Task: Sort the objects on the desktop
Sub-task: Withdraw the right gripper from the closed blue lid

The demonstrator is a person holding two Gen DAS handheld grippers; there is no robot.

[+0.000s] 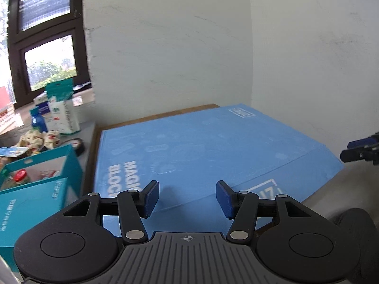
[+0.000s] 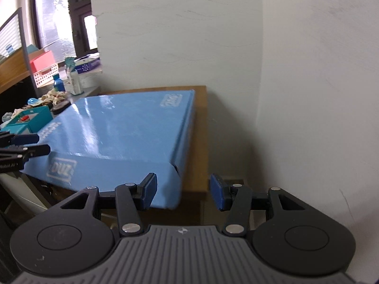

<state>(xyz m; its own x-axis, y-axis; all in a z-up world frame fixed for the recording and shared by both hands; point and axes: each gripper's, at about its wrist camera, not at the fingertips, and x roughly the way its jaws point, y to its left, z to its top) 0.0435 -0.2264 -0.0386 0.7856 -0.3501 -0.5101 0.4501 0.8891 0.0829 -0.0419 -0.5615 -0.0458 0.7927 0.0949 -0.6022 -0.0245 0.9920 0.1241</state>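
Left wrist view: left gripper [image 1: 187, 198] at lower centre, blue pads [image 1: 151, 198] spread apart, nothing between them, hovering over the near edge of the large flat blue cardboard box [image 1: 213, 142] with white print. That box fills mid-frame and lies on a brown wooden desk [image 1: 165, 113] in a white wall corner. Open teal carton [image 1: 42, 187] at left holds a red-capped bottle [image 1: 20, 176]; behind it clutter and a white-and-teal pack [image 1: 62, 113] under the dark-framed window [image 1: 45, 35]. Right gripper tips poke in at the right edge [image 1: 360, 151].

Right wrist view: right gripper [image 2: 183, 190] at lower centre, jaws parted and empty; the box's near right corner [image 2: 170, 184] sits just past the left pad, contact unclear. Left gripper [image 2: 26, 145] shows at left edge over the box's left side. Teal carton [image 2: 30, 118] at the box's far left.
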